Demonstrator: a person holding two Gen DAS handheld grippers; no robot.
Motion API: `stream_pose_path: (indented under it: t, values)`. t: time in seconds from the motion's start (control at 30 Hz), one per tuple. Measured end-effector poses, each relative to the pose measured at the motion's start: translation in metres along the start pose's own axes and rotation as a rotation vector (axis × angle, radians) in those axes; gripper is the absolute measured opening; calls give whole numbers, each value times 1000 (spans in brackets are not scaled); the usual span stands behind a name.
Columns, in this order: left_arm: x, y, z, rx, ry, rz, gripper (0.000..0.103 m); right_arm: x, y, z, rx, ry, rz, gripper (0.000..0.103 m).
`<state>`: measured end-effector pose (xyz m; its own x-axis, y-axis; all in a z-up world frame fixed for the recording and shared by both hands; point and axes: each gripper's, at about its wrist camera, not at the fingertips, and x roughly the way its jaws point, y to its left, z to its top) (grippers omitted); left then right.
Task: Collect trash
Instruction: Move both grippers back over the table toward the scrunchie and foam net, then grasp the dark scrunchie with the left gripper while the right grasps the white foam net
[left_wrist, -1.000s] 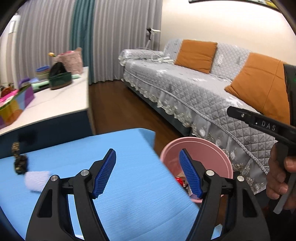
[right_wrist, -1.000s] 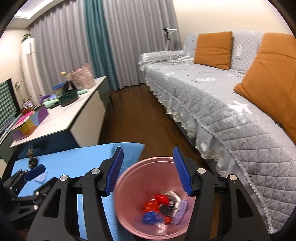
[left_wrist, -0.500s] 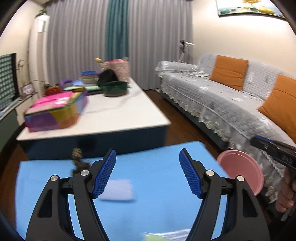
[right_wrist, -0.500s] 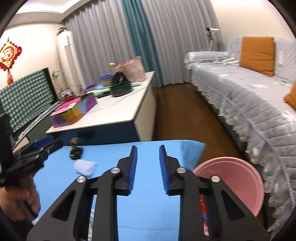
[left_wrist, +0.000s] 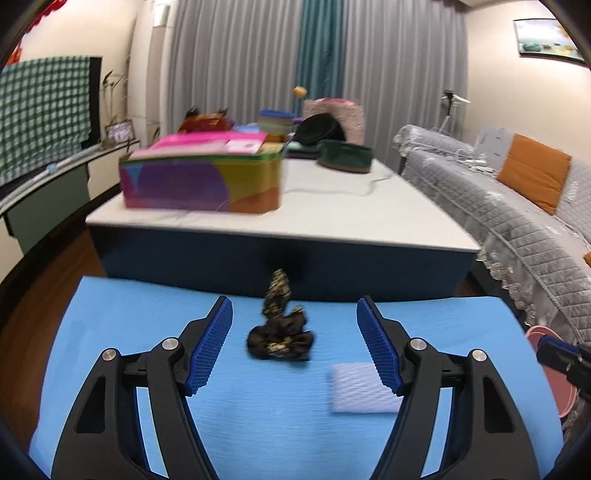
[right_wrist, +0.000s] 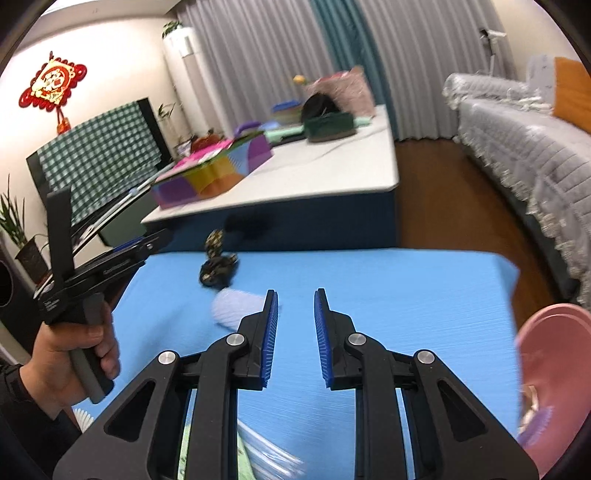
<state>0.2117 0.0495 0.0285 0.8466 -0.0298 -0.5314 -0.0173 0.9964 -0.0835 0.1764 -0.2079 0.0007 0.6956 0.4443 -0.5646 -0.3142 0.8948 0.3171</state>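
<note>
A colourful box (left_wrist: 201, 179) and green basket (left_wrist: 345, 158) sit on the white table (left_wrist: 388, 210).

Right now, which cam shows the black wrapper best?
Left wrist. The black wrapper sits near centre on the blue mat, framed between the open left claw fingers, whole outline visible. Right wrist shows it smaller and blurrier, far left, next to the white foam piece.

Matt ribbed blue mat (left_wrist: 258, 424), crinkled black-gold foil wrapper (left_wrist: 280, 338), glossy pink plastic bin (right_wrist: 550, 369), quilted cloth sofa (left_wrist: 517, 206).
</note>
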Motion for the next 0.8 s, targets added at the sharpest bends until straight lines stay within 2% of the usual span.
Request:
stream_pose_path:
  t: [0.3,0.57,0.8]
  values:
    - [31,20,-13,-11,42,22,67,64,10,-9,35,112,68,24]
    - [60,27,-16,-33,72,14,67,99,19,-12,31,196,97,41]
    - [74,25,-19,-20,104,7,67,118,26,-20,5,272,96,43]
